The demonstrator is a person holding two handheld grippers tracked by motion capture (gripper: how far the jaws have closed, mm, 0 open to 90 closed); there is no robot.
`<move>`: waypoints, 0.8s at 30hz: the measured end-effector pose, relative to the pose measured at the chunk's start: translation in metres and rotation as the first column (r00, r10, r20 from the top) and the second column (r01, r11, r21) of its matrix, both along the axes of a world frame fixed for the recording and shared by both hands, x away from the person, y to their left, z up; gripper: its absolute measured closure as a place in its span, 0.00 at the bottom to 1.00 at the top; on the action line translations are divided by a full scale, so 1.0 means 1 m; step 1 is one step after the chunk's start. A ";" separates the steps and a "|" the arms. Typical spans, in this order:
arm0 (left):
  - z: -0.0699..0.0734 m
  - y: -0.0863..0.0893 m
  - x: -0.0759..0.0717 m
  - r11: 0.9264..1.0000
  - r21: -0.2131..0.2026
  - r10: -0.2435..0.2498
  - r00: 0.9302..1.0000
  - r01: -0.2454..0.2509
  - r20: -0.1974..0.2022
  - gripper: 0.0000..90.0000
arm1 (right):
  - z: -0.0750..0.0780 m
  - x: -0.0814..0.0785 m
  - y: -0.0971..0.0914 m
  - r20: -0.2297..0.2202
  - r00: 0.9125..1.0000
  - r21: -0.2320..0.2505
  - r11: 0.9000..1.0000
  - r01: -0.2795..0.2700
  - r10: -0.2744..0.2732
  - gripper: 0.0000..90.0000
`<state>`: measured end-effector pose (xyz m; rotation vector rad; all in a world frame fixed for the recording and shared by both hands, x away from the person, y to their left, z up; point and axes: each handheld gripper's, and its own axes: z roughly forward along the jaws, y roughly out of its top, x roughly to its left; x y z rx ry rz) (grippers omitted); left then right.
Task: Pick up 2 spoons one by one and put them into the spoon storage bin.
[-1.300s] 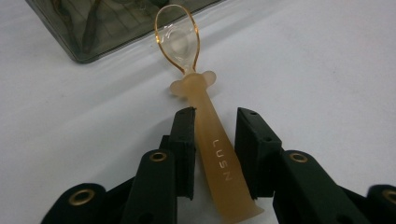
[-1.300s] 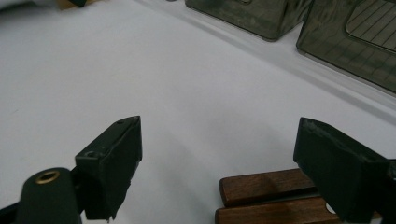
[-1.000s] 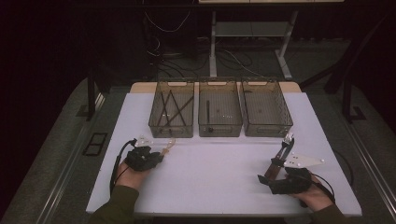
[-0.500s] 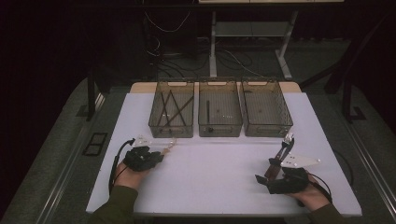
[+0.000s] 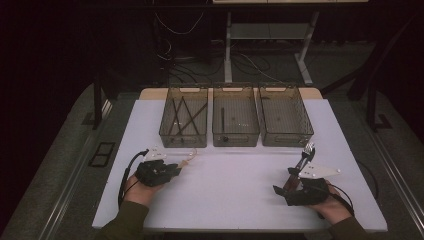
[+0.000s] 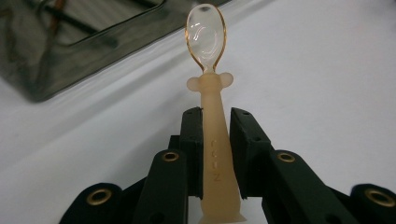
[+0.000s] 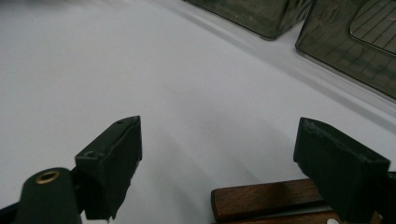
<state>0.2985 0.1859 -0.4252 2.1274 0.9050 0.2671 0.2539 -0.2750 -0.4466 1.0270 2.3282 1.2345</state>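
My left gripper (image 5: 176, 169) rests low over the white table (image 5: 235, 185) at the front left. It is shut on a small spoon (image 5: 188, 159) with a cream handle and a clear bowl. In the left gripper view the two pads clamp the spoon's handle (image 6: 215, 158) and the bowl points away toward a bin. At the front right my right gripper (image 5: 285, 181) is open, its jaws standing wide (image 7: 219, 140). A fork (image 5: 303, 160) with a wooden handle (image 7: 266, 200) lies on the table beside the right jaw, tines pointing toward the bins.
Three smoky see-through bins stand in a row at the back of the table. The left bin (image 5: 182, 140) holds several dark sticks, the middle bin (image 5: 235, 139) a dark utensil, and I cannot make out what is in the right bin (image 5: 287, 139). Dark floor surrounds the table.
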 end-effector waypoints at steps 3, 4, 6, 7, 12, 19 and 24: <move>0.003 -0.005 -0.003 1.000 -0.011 -0.028 1.000 0.028 0.007 0.83 | 0.000 -0.001 0.000 -0.005 1.000 -0.002 1.000 0.000 0.000 0.17; 0.004 -0.007 -0.004 0.999 -0.014 -0.038 0.999 0.038 0.008 0.83 | 0.000 0.000 0.000 -0.001 1.000 -0.003 1.000 -0.002 0.002 0.17; 0.005 -0.010 -0.005 0.998 -0.016 -0.056 0.998 0.056 0.010 0.83 | 0.000 0.000 0.000 0.002 1.000 -0.002 1.000 -0.002 0.002 0.17; 0.005 -0.012 -0.005 0.998 -0.026 -0.060 0.998 0.061 0.012 0.83 | 0.000 0.000 0.000 0.002 1.000 -0.002 1.000 -0.002 0.002 0.17; 0.009 -0.019 -0.006 0.995 -0.048 -0.084 0.996 0.085 0.020 0.83 | 0.000 0.000 0.000 0.000 1.000 -0.005 1.000 0.000 0.000 0.17; 0.016 -0.029 -0.004 0.991 -0.076 -0.108 0.994 0.110 0.035 0.83 | 0.000 0.000 0.000 -0.001 1.000 -0.004 1.000 0.000 0.000 0.17; 0.018 -0.037 0.004 0.989 -0.073 -0.127 0.991 0.130 0.036 0.83 | 0.000 0.001 0.000 0.000 1.000 0.001 1.000 0.005 -0.005 0.17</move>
